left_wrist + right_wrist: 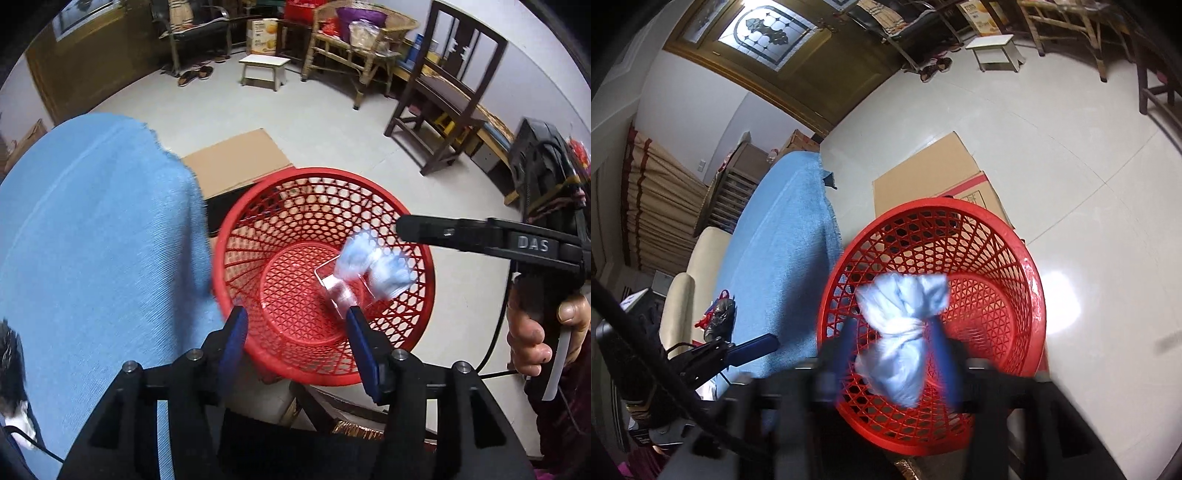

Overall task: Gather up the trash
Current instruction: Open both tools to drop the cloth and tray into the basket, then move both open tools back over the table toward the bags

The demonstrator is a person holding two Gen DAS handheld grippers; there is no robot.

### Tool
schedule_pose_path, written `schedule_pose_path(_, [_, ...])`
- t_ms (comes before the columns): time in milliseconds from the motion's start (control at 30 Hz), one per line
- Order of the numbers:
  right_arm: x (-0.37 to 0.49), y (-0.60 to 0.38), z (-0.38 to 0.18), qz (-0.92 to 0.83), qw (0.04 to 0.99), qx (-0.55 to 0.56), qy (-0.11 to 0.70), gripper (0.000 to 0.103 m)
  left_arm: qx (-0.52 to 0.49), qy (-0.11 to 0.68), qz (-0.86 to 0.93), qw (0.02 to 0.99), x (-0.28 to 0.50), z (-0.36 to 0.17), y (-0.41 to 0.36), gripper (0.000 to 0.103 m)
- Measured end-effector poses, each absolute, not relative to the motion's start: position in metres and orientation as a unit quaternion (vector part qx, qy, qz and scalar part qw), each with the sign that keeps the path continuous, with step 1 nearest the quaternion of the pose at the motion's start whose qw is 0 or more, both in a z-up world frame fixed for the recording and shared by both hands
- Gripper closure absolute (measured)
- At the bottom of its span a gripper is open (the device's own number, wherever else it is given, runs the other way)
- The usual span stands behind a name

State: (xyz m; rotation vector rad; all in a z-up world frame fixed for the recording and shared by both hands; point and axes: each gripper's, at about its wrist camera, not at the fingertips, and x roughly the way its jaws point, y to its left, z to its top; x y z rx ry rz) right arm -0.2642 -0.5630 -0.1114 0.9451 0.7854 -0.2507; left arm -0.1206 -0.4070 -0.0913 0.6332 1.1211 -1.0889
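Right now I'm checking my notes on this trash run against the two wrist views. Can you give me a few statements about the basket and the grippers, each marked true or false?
1. The red basket stands on the floor beside a blue cloth. True.
2. The right gripper is clamped on the pale blue knotted bag. False: its jaws are apart and the blurred bag sits loose between them, over the basket.
3. The left gripper holds a bottle. False: its jaws are open with nothing between the pads.
4. A clear plastic tray lies in the basket's bottom. True.
5. Flat cardboard lies on the floor behind the basket. True.
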Motion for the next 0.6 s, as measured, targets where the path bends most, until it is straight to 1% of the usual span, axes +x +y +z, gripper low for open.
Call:
schedule_pose_path(133, [-0.27,-0.566,-0.104,-0.142,0.82,0.434,0.345,0.032,0.262,0.495,-0.47,0.682,-0.11,-0.082,-0.389,0.047])
schedule_pose_path(333, [-0.292,-0.596,-0.093,-0.219,0.823,0.442,0.28,0.032,0.228,0.486,-0.444,0.718,-0.09,-0.063,-0.346,0.046])
schedule_pose_path(467, [-0.284,-0.629,-0.111,-0.239,0.8,0.47,0.287,0.032,0.202,0.485,-0.411,0.745,-0.076,-0.052,-0.304,0.046])
schedule_pose_path(600, [-0.267,-0.645,-0.131,-0.259,0.787,0.461,0.319,0.032,0.183,0.486,-0.368,0.771,-0.063,-0.045,-0.26,0.045])
